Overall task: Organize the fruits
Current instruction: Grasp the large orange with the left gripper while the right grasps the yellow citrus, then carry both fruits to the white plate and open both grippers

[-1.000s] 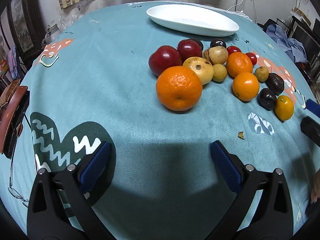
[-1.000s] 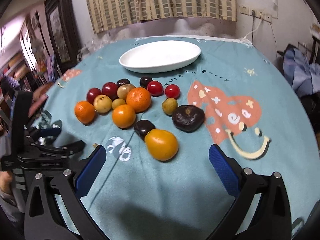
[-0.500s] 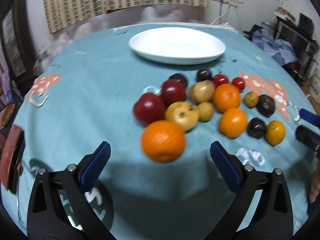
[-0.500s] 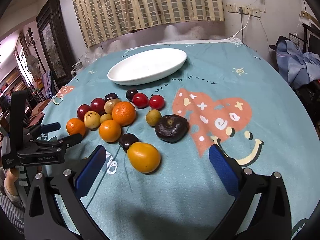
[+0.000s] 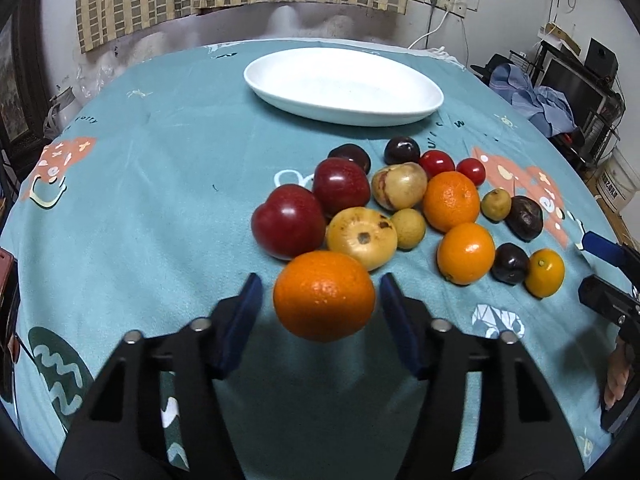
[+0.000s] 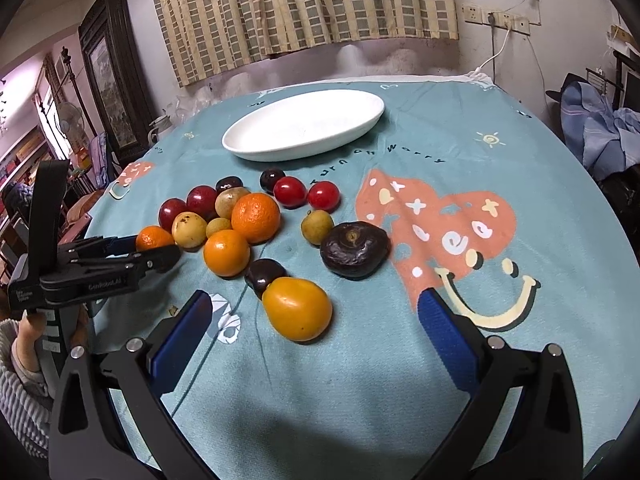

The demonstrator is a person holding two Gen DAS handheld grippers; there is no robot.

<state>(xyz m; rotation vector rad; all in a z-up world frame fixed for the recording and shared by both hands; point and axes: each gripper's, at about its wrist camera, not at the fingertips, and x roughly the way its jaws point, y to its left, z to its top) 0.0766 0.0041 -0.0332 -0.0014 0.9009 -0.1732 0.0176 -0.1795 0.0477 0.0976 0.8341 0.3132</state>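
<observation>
Nothing is organized yet, as far as I can see: the white oval ceramic plate (image 5: pixel 344 88) at the far side of the table (image 5: pixel 160 200) holds no fruit at all, and every fruit lies on the teal printed cloth on my side of that plate.

My left gripper (image 5: pixel 320 304) has its blue-padded fingers on either side of the large round orange (image 5: pixel 324 296), the fruit of the cluster farthest from the plate. I can see a thin gap between each pad and the peel, so I judge the gripper open around it and not yet clamped; the orange looks to sit on the cloth, touching the pale yellow spotted fruit (image 5: pixel 362 236) behind it.

My right gripper (image 6: pixel 316 340) hangs wide open and holds nothing, with the small egg-shaped yellow-orange fruit (image 6: pixel 298 308) just ahead of its fingers and a dark plum (image 6: pixel 264 274) touching that fruit on the plate side.

Between these and the plate are the rest: two dark red apples (image 5: pixel 288 220), two more oranges (image 5: pixel 452 200), two small cherry tomatoes (image 6: pixel 306 194), a wrinkled dark brown fruit (image 6: pixel 354 250), small tan round fruits and other dark plums.

So I reckon the task is at its very start: the first pick is being set up, and the whole pile remains to be moved, presumably to the plate.
</observation>
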